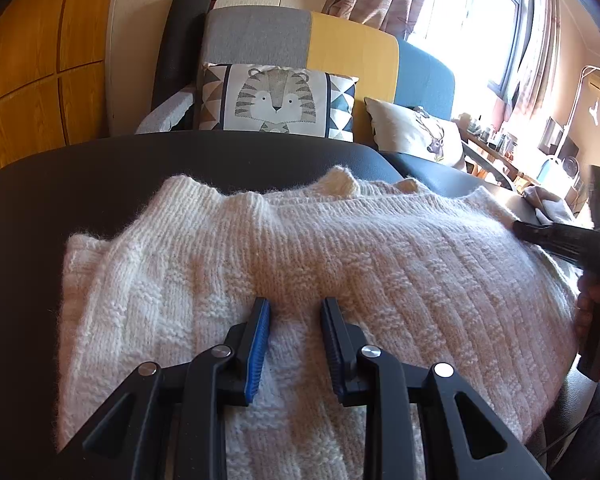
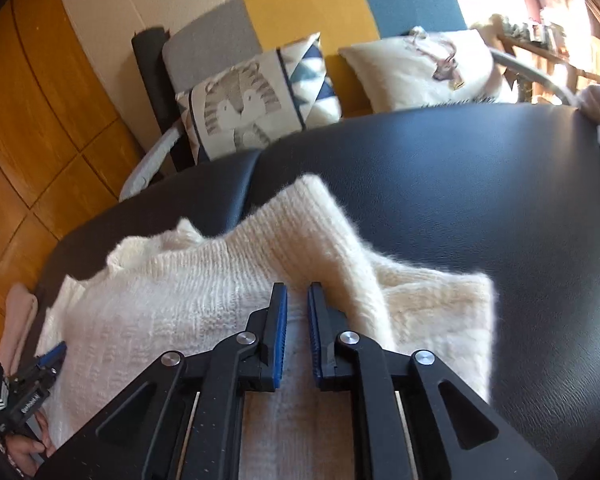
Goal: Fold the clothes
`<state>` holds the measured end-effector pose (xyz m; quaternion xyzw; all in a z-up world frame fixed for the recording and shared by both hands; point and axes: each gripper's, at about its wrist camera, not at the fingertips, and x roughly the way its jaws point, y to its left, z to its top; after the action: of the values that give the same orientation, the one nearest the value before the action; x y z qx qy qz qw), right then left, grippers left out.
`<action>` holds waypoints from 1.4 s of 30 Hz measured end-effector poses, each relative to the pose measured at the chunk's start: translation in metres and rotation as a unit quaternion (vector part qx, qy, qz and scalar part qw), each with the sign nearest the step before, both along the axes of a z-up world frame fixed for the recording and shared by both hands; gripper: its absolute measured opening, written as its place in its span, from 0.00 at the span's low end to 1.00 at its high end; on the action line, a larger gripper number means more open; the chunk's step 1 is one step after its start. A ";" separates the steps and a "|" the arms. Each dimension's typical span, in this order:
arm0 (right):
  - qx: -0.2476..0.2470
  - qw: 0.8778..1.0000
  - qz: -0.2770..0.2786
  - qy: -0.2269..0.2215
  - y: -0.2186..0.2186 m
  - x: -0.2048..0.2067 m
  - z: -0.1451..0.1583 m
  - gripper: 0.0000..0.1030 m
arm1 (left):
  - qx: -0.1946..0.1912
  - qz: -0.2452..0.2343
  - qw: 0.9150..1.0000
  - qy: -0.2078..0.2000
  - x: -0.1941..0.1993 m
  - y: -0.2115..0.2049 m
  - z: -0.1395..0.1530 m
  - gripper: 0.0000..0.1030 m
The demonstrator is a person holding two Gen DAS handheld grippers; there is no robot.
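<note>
While the white knit sweater (image 1: 307, 264) lies spread across the black counter (image 1: 100, 184), I judge the folding barely half done. One sleeve (image 2: 323, 232) is already turned in over the body at the centre of the right wrist view; the rest lies flat. My left gripper (image 1: 296, 308) hovers with jaws partly apart, empty. My right gripper (image 2: 298, 296) has jaws nearly together; they seem to pinch nothing, though the fuzzy knit makes that hard to read.
</note>
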<state>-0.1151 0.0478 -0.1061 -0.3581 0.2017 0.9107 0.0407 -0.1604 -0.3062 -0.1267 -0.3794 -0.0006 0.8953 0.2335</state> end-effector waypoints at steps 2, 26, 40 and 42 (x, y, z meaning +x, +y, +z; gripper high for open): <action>-0.001 1.000 -0.004 0.023 -0.005 0.020 0.011 0.13 | 0.002 0.000 1.000 0.001 0.000 0.000 0.000 0.26; -0.108 0.991 -0.075 0.027 0.029 0.112 -0.002 0.56 | 0.002 0.003 1.000 0.004 0.001 0.000 0.000 0.26; -0.117 0.993 -0.036 0.001 0.023 0.150 -0.021 0.62 | -0.033 0.009 0.999 0.022 0.007 0.010 0.003 0.27; -0.145 0.988 -0.050 0.007 0.030 0.142 -0.026 0.62 | -0.038 0.010 0.999 0.024 0.008 0.012 0.003 0.27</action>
<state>0.0272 0.0778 -0.1323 -0.3435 0.3497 0.8711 0.0322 -0.1529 -0.2945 -0.1235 -0.3662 0.0353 0.9058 0.2100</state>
